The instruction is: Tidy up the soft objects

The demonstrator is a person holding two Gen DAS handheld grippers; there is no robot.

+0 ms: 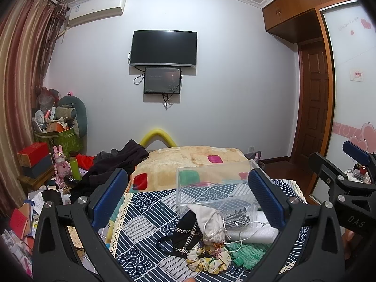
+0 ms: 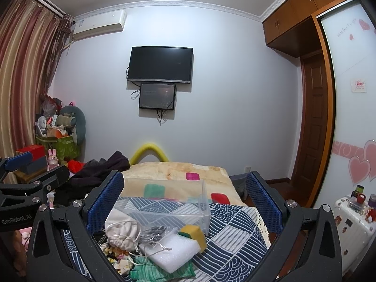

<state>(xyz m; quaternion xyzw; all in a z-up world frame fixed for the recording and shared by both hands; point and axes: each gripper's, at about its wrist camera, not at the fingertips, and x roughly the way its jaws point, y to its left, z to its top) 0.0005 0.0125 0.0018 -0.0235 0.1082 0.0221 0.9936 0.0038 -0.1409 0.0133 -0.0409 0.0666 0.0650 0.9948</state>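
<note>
While apart, left gripper [image 1: 188, 199] wide, right gripper [image 2: 185, 202] wide

Left gripper [image 1: 188, 199]: seen from its own wrist camera, the two black arms spread into a wide V, the blue-padded fingers [image 1: 109, 193] far apart, nothing between them; jaws fully parted. Right gripper [image 2: 185, 202]: same pose in its own view, blue pads [image 2: 105, 199] splayed to either side, jaws fully parted and empty. The two grippers sit side by side at similar height, each appearing at the edge of the other's view, both directed forward. No hand clearly visible.
</note>
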